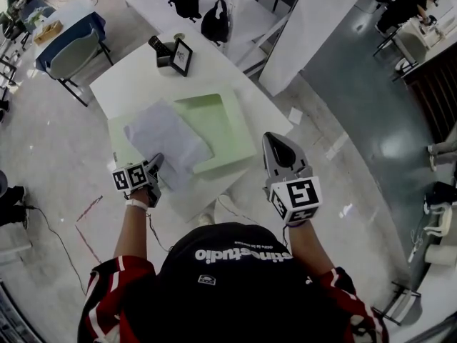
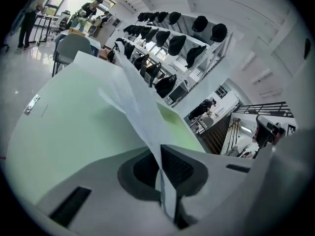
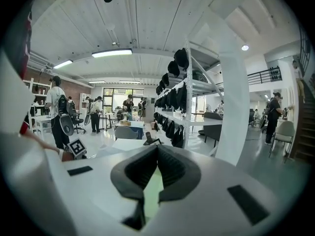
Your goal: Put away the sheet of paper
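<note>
A white, slightly crumpled sheet of paper [image 1: 166, 136] lies over the left half of an open pale green folder [image 1: 218, 123] on the white table [image 1: 136, 73]. My left gripper [image 1: 154, 163] is at the paper's near corner, shut on it. In the left gripper view the paper [image 2: 140, 114] rises out of the pinched jaws, with the green folder [image 2: 69, 132] behind it. My right gripper [image 1: 272, 140] hovers beside the folder's near right corner, shut and holding nothing. In the right gripper view its jaw tips [image 3: 156, 149] meet, and a sliver of green shows below them.
A black framed picture [image 1: 181, 56] and a black device [image 1: 158, 47] stand at the table's far end. A chair [image 1: 70, 57] is at far left. Black bags [image 1: 215, 21] hang on a rack behind. A white pillar [image 1: 321, 27] stands to the right.
</note>
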`<state>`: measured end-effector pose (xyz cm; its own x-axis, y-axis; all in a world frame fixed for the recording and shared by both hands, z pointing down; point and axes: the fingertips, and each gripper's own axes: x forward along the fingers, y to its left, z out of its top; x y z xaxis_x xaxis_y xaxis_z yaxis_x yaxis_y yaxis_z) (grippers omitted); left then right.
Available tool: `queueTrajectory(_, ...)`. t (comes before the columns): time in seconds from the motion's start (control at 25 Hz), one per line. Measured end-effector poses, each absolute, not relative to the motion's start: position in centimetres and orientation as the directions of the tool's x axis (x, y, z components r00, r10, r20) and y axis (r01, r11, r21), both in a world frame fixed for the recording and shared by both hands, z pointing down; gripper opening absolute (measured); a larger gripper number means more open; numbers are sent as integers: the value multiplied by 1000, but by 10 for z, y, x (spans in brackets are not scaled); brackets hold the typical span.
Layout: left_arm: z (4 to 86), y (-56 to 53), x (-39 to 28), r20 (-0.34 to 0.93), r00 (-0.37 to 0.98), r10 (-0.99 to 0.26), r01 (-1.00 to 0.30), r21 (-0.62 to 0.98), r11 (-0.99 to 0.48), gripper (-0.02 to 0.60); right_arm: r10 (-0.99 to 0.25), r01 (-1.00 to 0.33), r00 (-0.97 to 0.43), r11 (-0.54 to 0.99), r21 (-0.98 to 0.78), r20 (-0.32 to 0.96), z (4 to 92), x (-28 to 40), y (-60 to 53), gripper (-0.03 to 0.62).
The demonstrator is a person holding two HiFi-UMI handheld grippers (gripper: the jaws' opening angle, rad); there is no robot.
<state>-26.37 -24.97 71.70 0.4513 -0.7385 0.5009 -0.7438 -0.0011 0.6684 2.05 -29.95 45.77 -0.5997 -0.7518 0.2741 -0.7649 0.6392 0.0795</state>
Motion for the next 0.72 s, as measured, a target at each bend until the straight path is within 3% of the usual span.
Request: queueTrajectory(0.72, 753, -265, -260, 584, 505, -635, -688, 717, 113, 6, -748, -762, -605, 644, 75, 274, 456, 22, -312, -2)
